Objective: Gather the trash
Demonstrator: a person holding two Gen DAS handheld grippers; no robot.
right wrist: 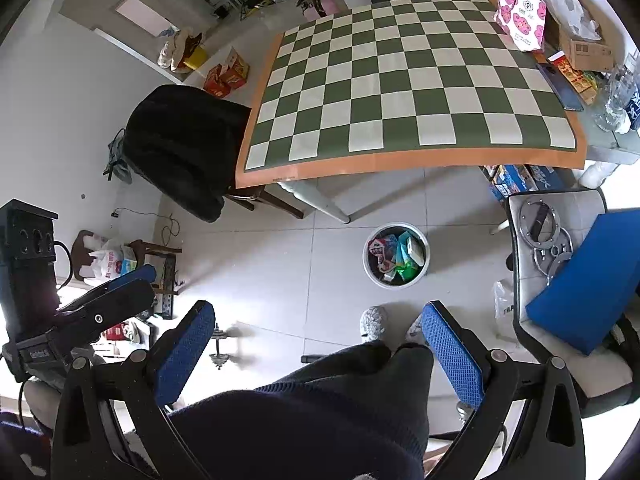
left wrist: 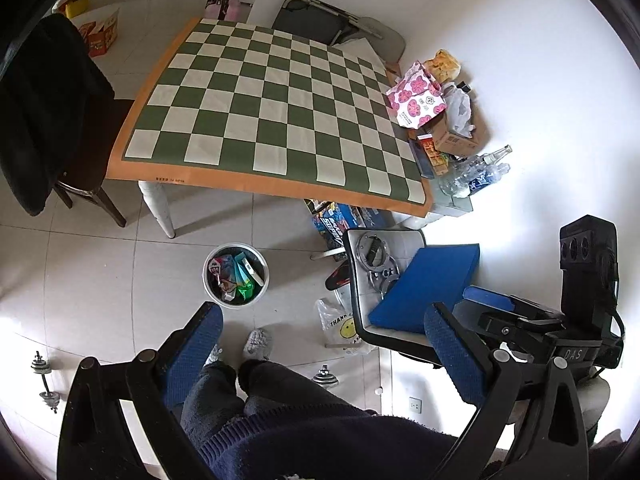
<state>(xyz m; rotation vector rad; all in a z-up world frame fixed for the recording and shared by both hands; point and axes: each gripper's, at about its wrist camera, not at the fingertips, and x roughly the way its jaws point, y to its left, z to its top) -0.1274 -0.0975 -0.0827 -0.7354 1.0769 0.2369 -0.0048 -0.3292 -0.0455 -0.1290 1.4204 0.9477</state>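
In the left wrist view, a black chair [left wrist: 48, 112] stands at the left edge of the frame, pushed against the tabletop [left wrist: 264, 112] with its green-and-cream checkered cloth filling the upper middle. Below the tabletop's near edge, on the tiled floor, sits the round bin [left wrist: 236, 275], holding crumpled wrappers and packets. The left tool [left wrist: 324, 356] hangs low in the frame with its blue-padded fingers spread wide and nothing between them; the bin lies just above its left finger, apart from it. To the right, boxes, a flowered bag [left wrist: 416, 98] and clear bottles [left wrist: 476, 174] crowd the tabletop's far right edge. A blue cushion [left wrist: 428, 284] lies on a chair at lower right, beside the other tool's body.

In the right wrist view, the bin [right wrist: 396, 255] sits right of centre, above and between the fingers of the right tool [right wrist: 320, 348], which is likewise wide open and empty. The person's dark trousers and grey slippers [right wrist: 374, 320] show between the fingers. What the bin's items are is hard to tell exactly.
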